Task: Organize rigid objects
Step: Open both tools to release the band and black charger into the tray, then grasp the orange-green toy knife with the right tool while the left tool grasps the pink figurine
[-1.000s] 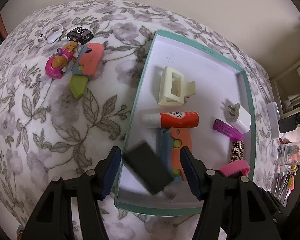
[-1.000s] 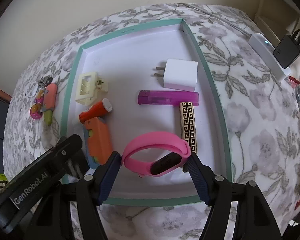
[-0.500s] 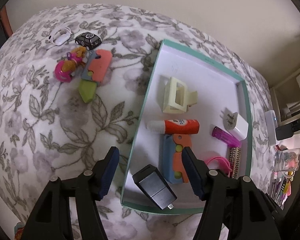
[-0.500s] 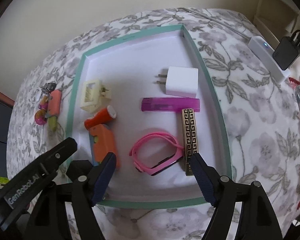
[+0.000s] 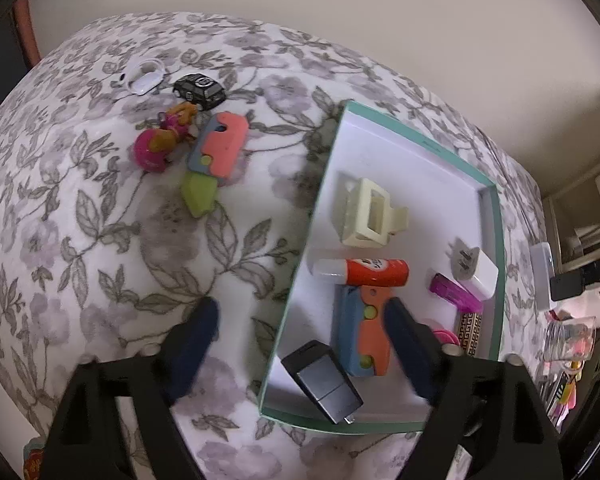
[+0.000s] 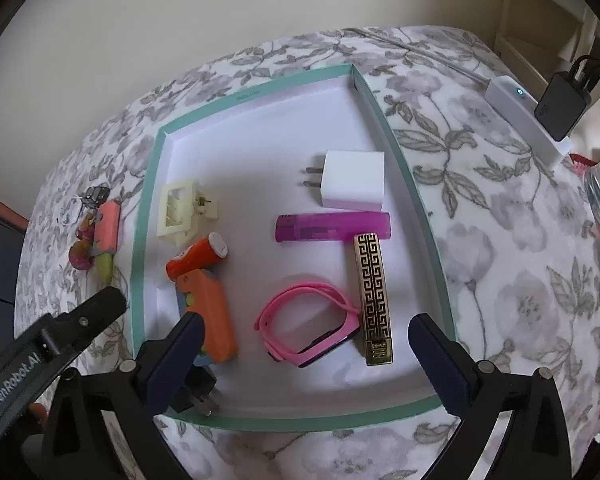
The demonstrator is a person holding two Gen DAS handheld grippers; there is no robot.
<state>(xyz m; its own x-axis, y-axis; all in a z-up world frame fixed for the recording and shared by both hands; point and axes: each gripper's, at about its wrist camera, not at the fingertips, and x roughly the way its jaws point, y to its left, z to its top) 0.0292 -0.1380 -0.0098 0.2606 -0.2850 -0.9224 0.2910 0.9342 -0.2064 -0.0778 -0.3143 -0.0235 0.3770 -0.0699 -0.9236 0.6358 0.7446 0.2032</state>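
Observation:
A teal-rimmed white tray point(image 5: 496, 248) point(image 6: 140, 240) lies on the floral cloth. In its near corner rests a black charger point(image 5: 322, 380), below my left gripper point(image 5: 300, 320), whose jaws are opening and touch nothing. A pink watch band point(image 6: 308, 332) lies loose on the tray floor between the opening jaws of my right gripper point(image 6: 306, 324), apart from both pads. The tray also holds a cream hair clip point(image 5: 370, 216), a glue stick point(image 5: 364, 272), an orange-blue toy knife point(image 6: 210, 312), a purple lighter point(image 6: 332, 227), a white charger point(image 6: 354, 180) and a gold patterned bar point(image 6: 372, 296).
Left of the tray on the cloth lie a second toy knife point(image 5: 216, 156), a pink figure toy point(image 5: 160, 144), a black toy car point(image 5: 199, 87) and a clear white piece point(image 5: 144, 76). A white power strip point(image 6: 528, 120) with a black adapter point(image 6: 564, 106) sits at the right.
The left gripper let go of the black charger, which dropped into the tray's near corner. The right gripper let go of the pink band, which settled on the tray floor. Both jaws spread wider.

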